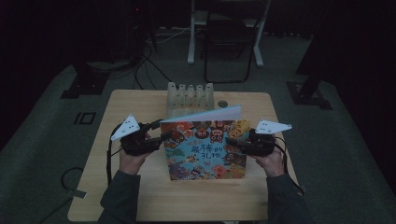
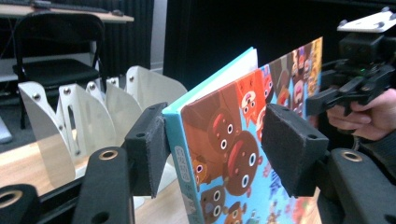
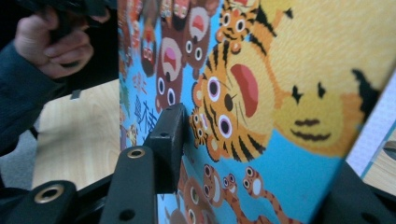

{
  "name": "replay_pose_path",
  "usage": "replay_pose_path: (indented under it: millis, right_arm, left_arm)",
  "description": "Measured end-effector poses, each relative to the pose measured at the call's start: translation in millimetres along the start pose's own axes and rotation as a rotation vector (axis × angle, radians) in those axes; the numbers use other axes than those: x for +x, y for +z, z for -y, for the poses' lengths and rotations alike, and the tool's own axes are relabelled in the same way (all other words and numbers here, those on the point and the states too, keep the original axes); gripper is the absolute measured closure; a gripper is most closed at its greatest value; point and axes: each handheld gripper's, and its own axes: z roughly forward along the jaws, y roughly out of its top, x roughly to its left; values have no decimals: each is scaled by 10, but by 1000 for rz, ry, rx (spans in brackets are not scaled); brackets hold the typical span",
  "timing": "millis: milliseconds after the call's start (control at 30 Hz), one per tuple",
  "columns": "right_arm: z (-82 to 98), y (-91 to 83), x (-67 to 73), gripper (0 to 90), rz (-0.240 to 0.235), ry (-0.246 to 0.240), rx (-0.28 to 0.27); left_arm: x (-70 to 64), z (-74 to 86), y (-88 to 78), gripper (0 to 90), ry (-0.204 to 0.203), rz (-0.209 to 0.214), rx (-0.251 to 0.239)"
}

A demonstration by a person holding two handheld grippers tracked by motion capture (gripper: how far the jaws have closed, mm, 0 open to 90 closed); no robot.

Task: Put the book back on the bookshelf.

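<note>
Black pads of my left gripper (image 2: 219,149) straddle the picture book's (image 2: 243,140) spine without clamping; my right gripper (image 3: 261,154) loosely brackets its far edge, one pad touching. Book stands tilted above the table (image 1: 140,186) before the rack (image 1: 189,99). Close squarely before lifting.
</note>
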Motion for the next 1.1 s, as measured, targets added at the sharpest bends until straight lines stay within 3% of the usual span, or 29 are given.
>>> replay_pose_path:
  millis: [200,233,300,367,533,967,1100]
  right_arm:
    - [23,11,-17,537,9,-16,0]
    - [26,7,-15,533,9,-19,1]
    - [34,-22,9,508,21,-50,10]
    - [43,-38,26,504,28,-68,13]
    - [54,-34,41,471,40,-86,34]
    - [157,-84,63,452,69,-113,82]
    - [185,-120,95,451,73,-124,99]
  left_arm:
    - [-31,-6,-23,479,14,1,-15]
    - [-28,27,-56,479,11,28,-39]
    - [-39,48,-78,532,21,45,-50]
    - [-56,58,-83,543,41,45,-48]
    - [-48,68,-84,559,47,71,-45]
    - [-56,178,16,568,36,130,-16]
    - [-53,206,39,614,43,157,-6]
